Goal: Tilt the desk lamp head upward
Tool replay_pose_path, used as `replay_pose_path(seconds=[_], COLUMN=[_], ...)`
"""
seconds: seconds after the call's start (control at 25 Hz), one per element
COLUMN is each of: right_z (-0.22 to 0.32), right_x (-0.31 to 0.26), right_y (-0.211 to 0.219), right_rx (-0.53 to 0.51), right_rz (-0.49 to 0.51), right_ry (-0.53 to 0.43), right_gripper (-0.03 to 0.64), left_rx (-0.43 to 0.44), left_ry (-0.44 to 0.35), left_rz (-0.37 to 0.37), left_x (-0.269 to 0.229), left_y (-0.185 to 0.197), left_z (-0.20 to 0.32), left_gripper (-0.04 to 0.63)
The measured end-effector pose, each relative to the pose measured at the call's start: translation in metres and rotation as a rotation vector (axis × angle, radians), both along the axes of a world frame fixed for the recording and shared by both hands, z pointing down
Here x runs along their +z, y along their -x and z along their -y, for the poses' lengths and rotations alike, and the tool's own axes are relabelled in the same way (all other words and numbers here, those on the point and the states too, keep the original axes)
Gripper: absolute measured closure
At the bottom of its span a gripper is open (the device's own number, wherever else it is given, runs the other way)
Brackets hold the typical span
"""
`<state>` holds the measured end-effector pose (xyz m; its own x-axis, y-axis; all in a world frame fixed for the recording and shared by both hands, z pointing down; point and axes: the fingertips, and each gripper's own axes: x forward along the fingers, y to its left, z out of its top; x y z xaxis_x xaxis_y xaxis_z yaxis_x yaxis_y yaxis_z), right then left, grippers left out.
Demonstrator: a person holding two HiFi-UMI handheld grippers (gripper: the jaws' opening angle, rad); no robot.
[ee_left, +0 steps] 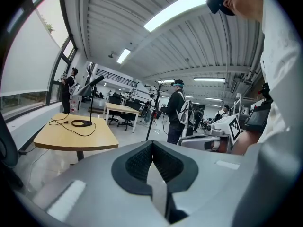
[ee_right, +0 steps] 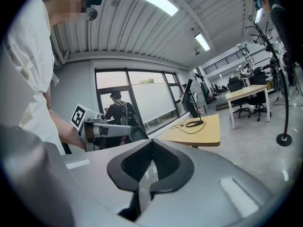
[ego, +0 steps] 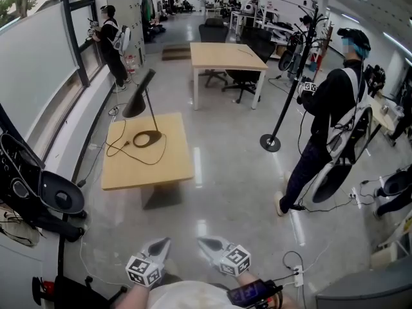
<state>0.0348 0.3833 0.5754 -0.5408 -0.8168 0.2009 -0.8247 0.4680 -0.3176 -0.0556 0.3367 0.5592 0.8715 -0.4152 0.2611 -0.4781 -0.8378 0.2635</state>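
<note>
Lamp point(ego: 138, 102) on small table point(ego: 174, 165) w/ cord point(ego: 113, 148); L tongs point(ego: 165, 241), R tongs point(ego: 203, 241) closed.

Matt black lamp point(ego: 138, 100), wooden table point(ego: 149, 167), glossy floor point(ego: 239, 172)

Your black desk lamp point(ego: 148, 108) stands upright on the small wooden table point(ego: 170, 166), well ahead of you. Its ring base point(ego: 147, 138) sits flat. Its long head point(ego: 138, 96) slopes down toward the window side. Its cord point(ego: 119, 148) loops beside the base.
</note>
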Motion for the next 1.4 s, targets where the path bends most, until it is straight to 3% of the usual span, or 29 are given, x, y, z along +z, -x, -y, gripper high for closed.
replay_pose_path(seconds=[0.24, 0.64, 1.0, 1.4], right_z=[0.015, 0.075, 0.155, 0.209], right_x=[0.009, 0.016, 0.004, 0.003], right_y=[-0.002, -0.003, 0.008, 0.017], right_rx=[0.009, 0.032, 0.047, 0.045], right_rz=[-0.012, -0.038, -0.081, -0.116], right_ry=[0.023, 0.057, 0.044, 0.043], right_gripper=[0.604, 0.603, 0.603, 0.603], left_rx=[0.003, 0.019, 0.022, 0.008], left_ry=[0.020, 0.023, 0.021, 0.028], left_rz=[-0.003, -0.043, -0.079, -0.087], left_x=[0.008, 0.009, 0.005, 0.010], left_y=[-0.006, -0.011, 0.005, 0.026], left_z=[0.013, 0.085, 0.164, 0.208], left_gripper=[0.594, 0.594, 0.594, 0.594])
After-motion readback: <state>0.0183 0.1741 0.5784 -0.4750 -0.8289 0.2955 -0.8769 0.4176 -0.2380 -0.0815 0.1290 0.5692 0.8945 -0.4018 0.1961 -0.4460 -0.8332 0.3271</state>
